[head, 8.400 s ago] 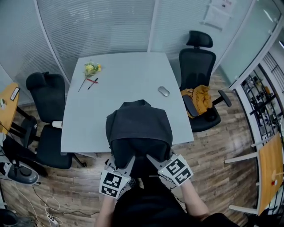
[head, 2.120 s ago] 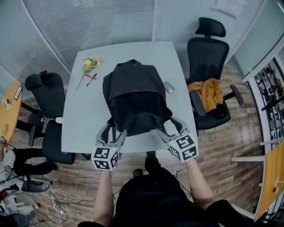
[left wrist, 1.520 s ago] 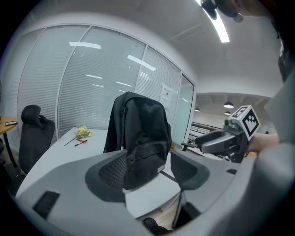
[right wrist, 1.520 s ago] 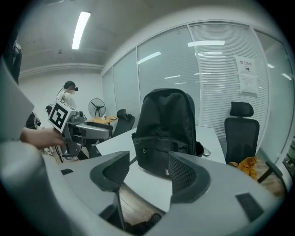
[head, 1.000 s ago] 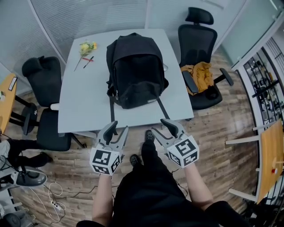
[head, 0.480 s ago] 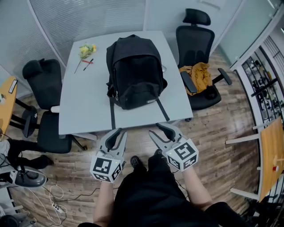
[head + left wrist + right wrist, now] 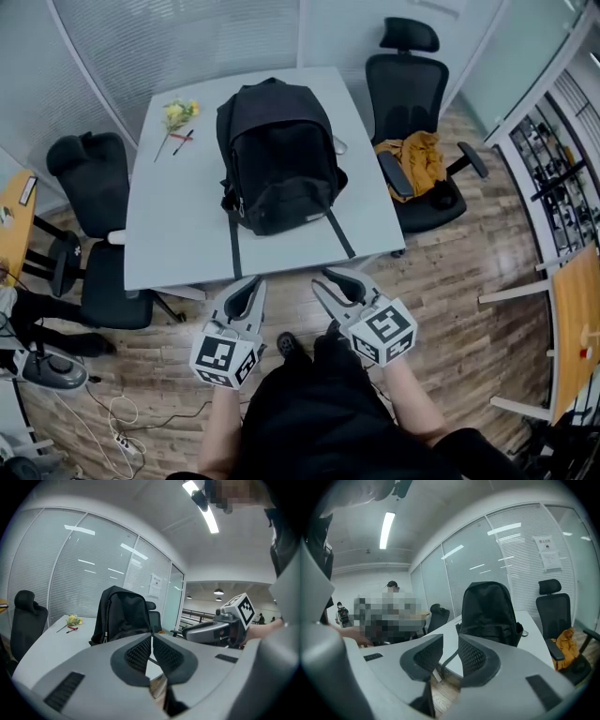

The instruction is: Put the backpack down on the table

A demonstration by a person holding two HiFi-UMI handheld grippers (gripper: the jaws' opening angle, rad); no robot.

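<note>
Well, the black backpack (image 7: 278, 155) is down on the pale grey table (image 7: 173, 234), about midway along it and nearer the right edge than the left. From the left gripper view it stands upright (image 7: 123, 613) with its rounded top highest, and the right gripper view shows the same tall dark hump (image 7: 490, 611). The fabric is matt and a bit slumped, with a front pocket panel that bulges out toward the near edge. A small pale tag shows low on that front face, and something light, perhaps zip pulls, glints on its left side. Two dark straps (image 7: 234, 251) trail flat from its base across the table to the near edge, one on each side.

Both grippers are off the table, over the wooden floor (image 7: 450, 272) just in front of the near edge, clear of the bag and its straps. The left gripper (image 7: 248, 286) has just closed its jaws and the ribbed pads (image 7: 140, 651) are pressed together with nothing caught between them. The right gripper (image 7: 330, 278) has also been closing, but a narrow gap remains between its pads (image 7: 471, 656), and only the table edge and floor show through it; it holds nothing.

Toward the far left corner lie a yellow flower (image 7: 176, 114) and a red pen (image 7: 183, 142). A mouse (image 7: 337, 146) peeks out from behind the bag's right side. A black chair (image 7: 408, 84) by the right edge carries a mustard cloth (image 7: 417, 159).
</note>
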